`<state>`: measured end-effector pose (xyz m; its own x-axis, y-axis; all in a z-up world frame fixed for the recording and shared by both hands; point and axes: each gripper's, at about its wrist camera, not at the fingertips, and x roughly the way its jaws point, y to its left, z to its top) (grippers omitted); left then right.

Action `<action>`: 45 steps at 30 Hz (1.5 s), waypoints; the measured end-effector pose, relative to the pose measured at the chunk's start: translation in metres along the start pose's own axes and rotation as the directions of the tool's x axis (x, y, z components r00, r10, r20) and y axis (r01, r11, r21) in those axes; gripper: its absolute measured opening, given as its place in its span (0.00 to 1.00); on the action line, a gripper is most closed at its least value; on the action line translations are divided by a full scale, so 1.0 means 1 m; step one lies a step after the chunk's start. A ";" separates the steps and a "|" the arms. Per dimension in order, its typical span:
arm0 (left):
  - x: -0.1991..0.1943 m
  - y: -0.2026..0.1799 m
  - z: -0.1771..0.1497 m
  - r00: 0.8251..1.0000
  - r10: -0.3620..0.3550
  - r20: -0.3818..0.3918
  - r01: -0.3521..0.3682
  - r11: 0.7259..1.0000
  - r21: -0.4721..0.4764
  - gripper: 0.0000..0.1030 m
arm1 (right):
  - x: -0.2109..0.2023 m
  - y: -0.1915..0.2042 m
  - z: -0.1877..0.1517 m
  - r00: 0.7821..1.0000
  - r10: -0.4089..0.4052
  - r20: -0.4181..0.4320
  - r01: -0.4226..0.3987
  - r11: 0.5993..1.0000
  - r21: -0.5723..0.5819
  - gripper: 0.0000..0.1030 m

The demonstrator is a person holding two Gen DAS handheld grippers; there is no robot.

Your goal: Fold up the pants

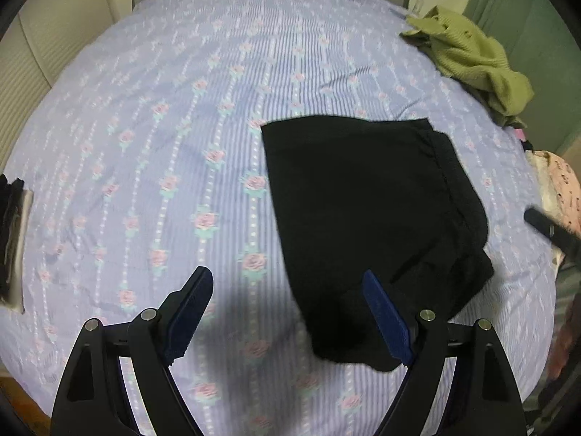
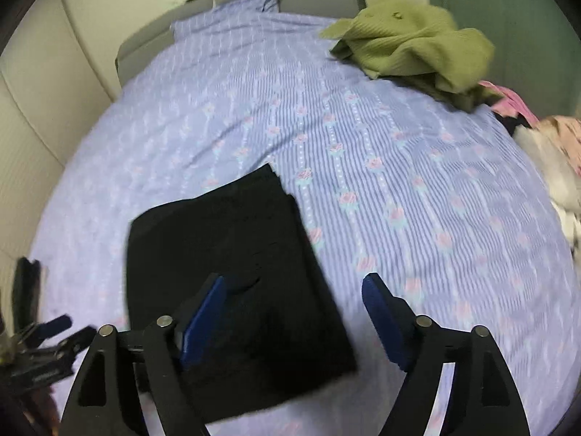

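Black pants (image 1: 366,218) folded flat on bedsheet (image 1: 152,138), long axis running away, below both grippers: left (image 1: 290,312) and right (image 2: 294,312) wide open, empty; right more squarely above.

Folded black pants (image 1: 363,210) flat on floral bedsheet (image 1: 163,127); left gripper (image 1: 290,312) jaws apart, empty.

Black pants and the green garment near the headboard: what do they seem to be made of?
The black pants look like a smooth, matte woven or fine-knit fabric: flat surface, crisp folded edges, gathered band along one side; the exact fibre cannot be told. The green garment looks like a ribbed knit, probably cotton or wool blend: parallel ribs show and it slumps in soft, thick folds.
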<state>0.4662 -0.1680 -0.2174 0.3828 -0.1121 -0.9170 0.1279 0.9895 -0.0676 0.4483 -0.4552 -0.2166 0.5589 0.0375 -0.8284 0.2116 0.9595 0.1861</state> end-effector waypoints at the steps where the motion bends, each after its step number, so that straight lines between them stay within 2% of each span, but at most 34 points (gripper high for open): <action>1: -0.006 0.004 -0.002 1.000 -0.005 0.010 0.005 1.000 0.007 0.82 | -0.008 0.003 -0.010 1.000 0.006 -0.005 -0.006 1.000 0.017 0.76; 8: -0.040 0.039 -0.019 0.997 -0.037 0.061 0.030 0.993 0.115 0.82 | -0.021 0.051 -0.078 0.990 0.123 -0.073 -0.110 0.980 0.167 0.76; 11: -0.043 0.056 -0.022 0.996 -0.067 0.055 0.055 0.980 0.191 0.82 | -0.025 0.078 -0.109 0.990 0.133 -0.051 -0.116 0.959 0.257 0.76; 14: -0.041 0.071 -0.020 0.994 -0.104 0.033 0.091 0.958 0.271 0.82 | -0.023 0.104 -0.137 0.994 0.108 -0.027 -0.092 0.934 0.344 0.76; 18: -0.027 0.086 -0.013 0.990 -0.138 0.014 0.120 0.908 0.401 0.82 | -0.012 0.130 -0.170 0.996 0.080 0.046 -0.093 0.852 0.515 0.76; 22: -0.006 0.095 -0.008 0.989 -0.147 0.001 0.129 0.875 0.467 0.82 | 0.013 0.145 -0.192 0.991 0.101 0.083 -0.131 0.770 0.624 0.76; 28: 0.035 0.101 -0.002 0.986 -0.163 -0.036 0.160 0.863 0.478 0.82 | 0.057 0.150 -0.211 0.984 0.124 0.130 -0.180 0.677 0.713 0.77; 35: 0.071 0.095 0.013 0.981 -0.188 -0.049 0.189 0.859 0.476 0.82 | 0.086 0.134 -0.218 0.981 0.081 0.175 -0.190 0.580 0.792 0.77; 39: 0.084 0.092 0.022 0.978 -0.202 -0.058 0.206 0.867 0.454 0.82 | 0.084 0.137 -0.219 0.975 0.066 0.211 -0.212 0.546 0.810 0.85; 40: 0.086 0.091 0.024 0.978 -0.201 -0.051 0.202 0.870 0.451 0.82 | 0.086 0.138 -0.218 0.974 0.064 0.219 -0.218 0.541 0.812 0.90; 42: 0.088 0.090 0.030 0.977 -0.209 -0.042 0.206 0.874 0.440 0.82 | 0.090 0.136 -0.212 0.969 0.059 0.241 -0.236 0.521 0.820 0.91; 45: 0.089 0.088 0.044 0.967 -0.252 -0.031 0.242 0.877 0.414 0.82 | 0.097 0.126 -0.199 0.958 0.058 0.281 -0.270 0.513 0.815 0.91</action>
<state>0.5523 -0.0947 -0.2875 0.3099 -0.3552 -0.8819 0.5839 0.8032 -0.1184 0.3699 -0.2747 -0.3789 0.7730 0.0129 -0.6343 0.6109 0.2548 0.7496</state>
